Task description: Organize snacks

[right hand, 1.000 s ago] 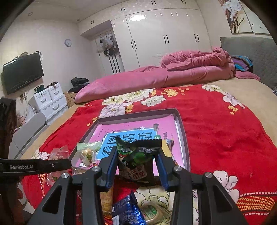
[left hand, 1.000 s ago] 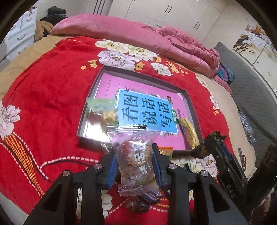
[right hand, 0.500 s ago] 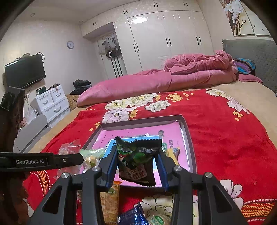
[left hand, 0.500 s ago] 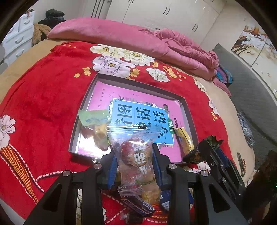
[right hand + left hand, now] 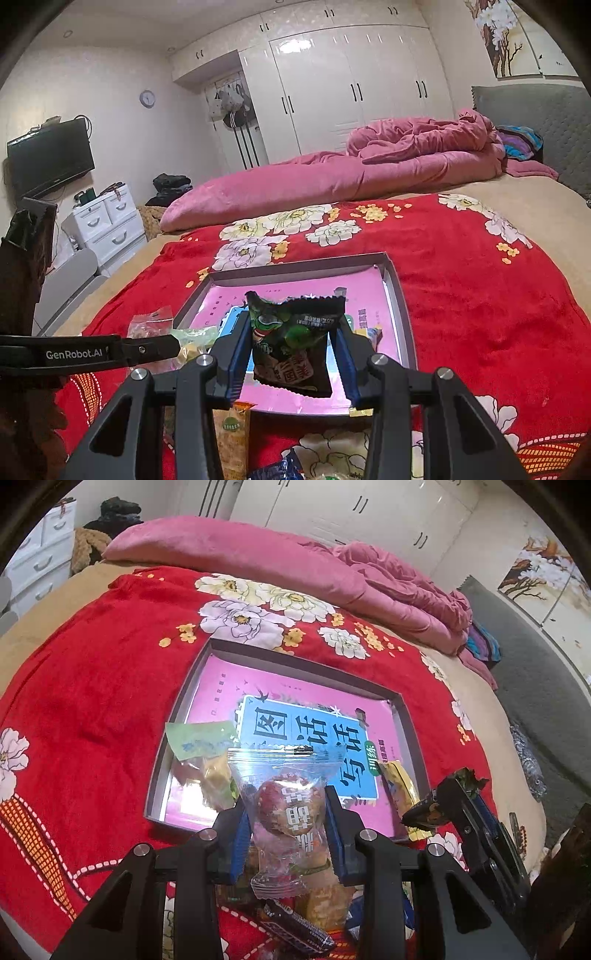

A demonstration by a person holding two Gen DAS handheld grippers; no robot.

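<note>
**Two packets carried over the tray**

Since a second ago we have slid the left tool [image 5: 288,834] a little along the bed [image 5: 92,686]. It clamps a clear date packet [image 5: 288,812] above the tray's [image 5: 400,716] near edge; the right tool [image 5: 291,354] pinches a dark green snack packet [image 5: 291,339] upright, ready to drop in.

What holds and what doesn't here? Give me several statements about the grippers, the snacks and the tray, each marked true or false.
1. The left gripper grips a clear snack packet. True.
2. The right gripper is empty. False: it grips a dark green snack packet.
3. The tray sits on a red floral blanket. True.
4. The tray holds no snacks. False: a green-topped packet and a yellow packet lie inside.
5. The tray's bottom is pink with a blue panel. True.
</note>
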